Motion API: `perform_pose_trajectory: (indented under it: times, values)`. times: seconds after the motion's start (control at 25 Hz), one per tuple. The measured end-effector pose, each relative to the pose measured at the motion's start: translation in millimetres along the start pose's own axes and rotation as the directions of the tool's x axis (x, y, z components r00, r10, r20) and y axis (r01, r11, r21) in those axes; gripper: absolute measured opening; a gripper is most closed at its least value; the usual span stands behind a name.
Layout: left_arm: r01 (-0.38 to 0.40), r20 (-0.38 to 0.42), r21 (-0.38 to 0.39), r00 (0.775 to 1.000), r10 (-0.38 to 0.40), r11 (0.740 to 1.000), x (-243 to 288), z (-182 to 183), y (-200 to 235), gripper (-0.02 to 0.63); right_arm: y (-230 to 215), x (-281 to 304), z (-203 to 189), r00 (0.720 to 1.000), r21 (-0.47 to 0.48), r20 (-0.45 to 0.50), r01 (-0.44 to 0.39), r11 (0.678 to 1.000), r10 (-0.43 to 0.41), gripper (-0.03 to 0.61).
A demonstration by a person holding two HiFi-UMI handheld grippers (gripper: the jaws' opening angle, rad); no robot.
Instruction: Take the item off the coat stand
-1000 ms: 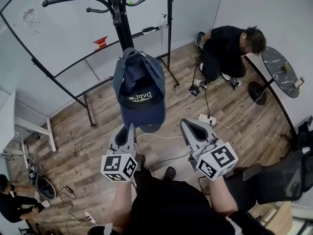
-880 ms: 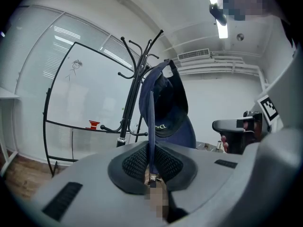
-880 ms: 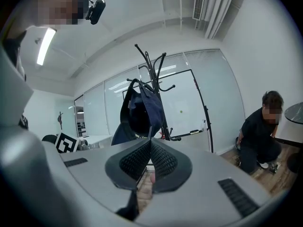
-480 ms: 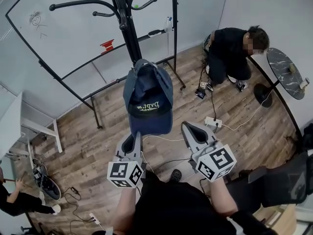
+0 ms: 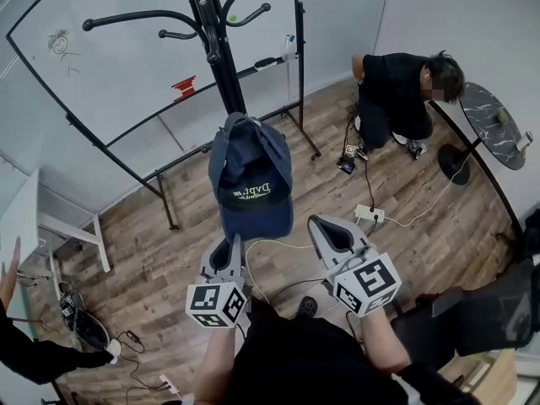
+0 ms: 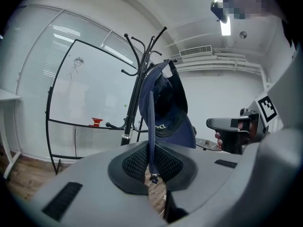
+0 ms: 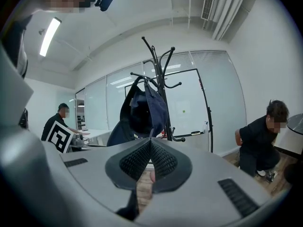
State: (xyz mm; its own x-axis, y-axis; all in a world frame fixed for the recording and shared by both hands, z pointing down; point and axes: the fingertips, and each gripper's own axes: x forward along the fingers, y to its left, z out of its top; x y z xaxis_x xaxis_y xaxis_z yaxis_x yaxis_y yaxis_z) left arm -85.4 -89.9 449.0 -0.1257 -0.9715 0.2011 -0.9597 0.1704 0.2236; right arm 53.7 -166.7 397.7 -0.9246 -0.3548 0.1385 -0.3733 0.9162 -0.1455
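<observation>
A navy cap (image 5: 251, 175) with white lettering hangs brim-down in front of the black coat stand (image 5: 215, 40). My left gripper (image 5: 229, 241) is just under it, shut on the thin edge of the brim, which runs up between the pads (image 6: 163, 161). The cap (image 6: 170, 108) fills the middle of the left gripper view, with the stand (image 6: 137, 89) behind it. I cannot tell whether its top still rests on a hook. My right gripper (image 5: 323, 226) is to the right of the cap, shut and empty. In the right gripper view the cap (image 7: 142, 108) and stand (image 7: 163, 79) are ahead of the gripper (image 7: 149, 157).
A wheeled whiteboard (image 5: 126, 57) stands behind the coat stand. A person (image 5: 396, 83) crouches at the back right beside a round dark table (image 5: 489, 125). A power strip (image 5: 369, 213) and cables lie on the wood floor. An office chair (image 5: 481, 310) is at the right.
The view has shifted a little. The cap stays pinched in the left gripper, and both grippers keep about the same places. A person at the lower left has moved.
</observation>
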Motion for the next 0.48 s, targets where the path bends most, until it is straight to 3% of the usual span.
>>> perform_pose_trajectory:
  times: [0.48]
  values:
    - [-0.011,0.003,0.011,1.000,0.011,1.000,5.5,-0.4,-1.9,0.031,-8.8,-2.8,-3.6,0.999,-0.016,-0.021,0.028,0.999,-0.028,0.031]
